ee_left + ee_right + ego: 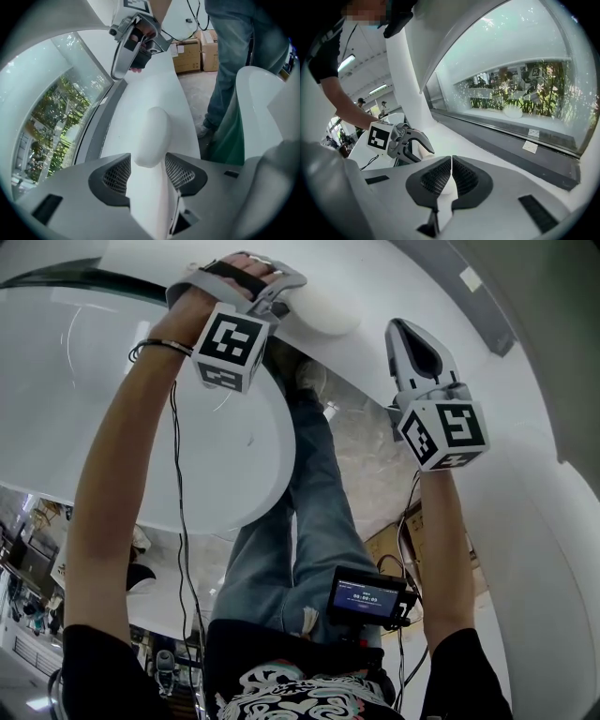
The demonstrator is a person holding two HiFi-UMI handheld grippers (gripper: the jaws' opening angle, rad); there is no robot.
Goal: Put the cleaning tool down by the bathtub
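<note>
Head view: the cleaning tool (323, 310) is lying on the bathtub rim (375, 277) at the left gripper (284, 285). Left gripper view: the jaws are standing wide, off the tool; I judge that withdrawing straight back is avoiding any nudge. Right gripper view: the right gripper (451, 176) is sitting closed, empty

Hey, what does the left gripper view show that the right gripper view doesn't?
Only the left gripper view: cardboard boxes, the person's jeans and the right gripper. Only the right gripper view: the left gripper and a small white label. Both: the tub rim, the window with greenery, and probably the tool, which is plain between the open left jaws but barely visible from the right.
</note>
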